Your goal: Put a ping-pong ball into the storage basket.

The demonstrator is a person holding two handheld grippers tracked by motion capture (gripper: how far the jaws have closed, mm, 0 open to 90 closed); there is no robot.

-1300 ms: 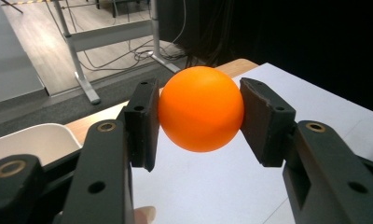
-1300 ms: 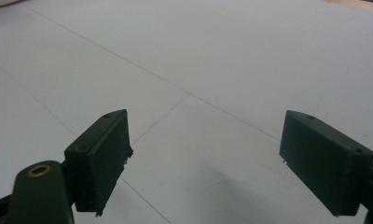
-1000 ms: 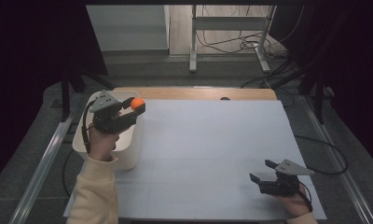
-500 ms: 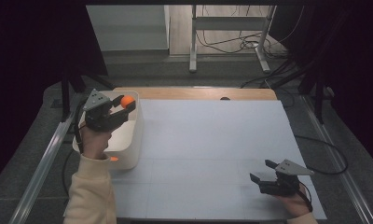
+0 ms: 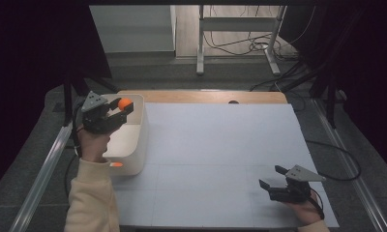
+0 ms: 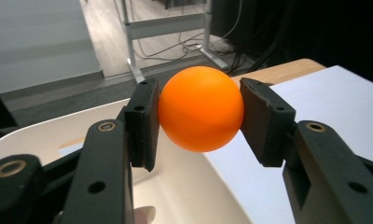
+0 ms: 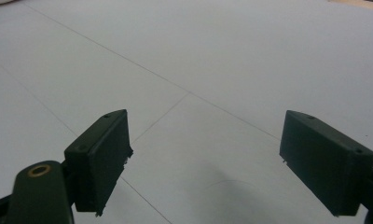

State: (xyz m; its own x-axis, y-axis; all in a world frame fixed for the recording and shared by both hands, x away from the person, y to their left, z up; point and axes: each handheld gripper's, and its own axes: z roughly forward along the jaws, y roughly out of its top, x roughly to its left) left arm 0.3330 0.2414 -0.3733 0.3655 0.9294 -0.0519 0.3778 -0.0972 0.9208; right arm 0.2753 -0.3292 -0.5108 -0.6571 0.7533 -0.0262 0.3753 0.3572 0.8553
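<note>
An orange ball (image 6: pixel 201 108) sits clamped between the two black pads of my left gripper (image 6: pixel 198 116). In the high view that left gripper (image 5: pixel 118 108) holds the orange ball (image 5: pixel 125 103) above the white tub (image 5: pixel 136 145) at the table's left edge. My right gripper (image 5: pixel 274 178) rests low near the front right of the white table sheet (image 5: pixel 220 145), jaws apart. Seen from its own camera, the right gripper (image 7: pixel 205 163) has nothing between its pads, just the sheet below.
A small orange spot (image 5: pixel 116 165) shows at the tub's near wall. Beyond the wooden table edge (image 5: pixel 206 96) stand a metal frame's legs (image 5: pixel 201 43) and cables on the floor. Rails run along both sides of the table.
My left hand has carried the ball leftward and a little farther back, from the tub's right edge to above its inside. The right gripper has stayed where it was.
</note>
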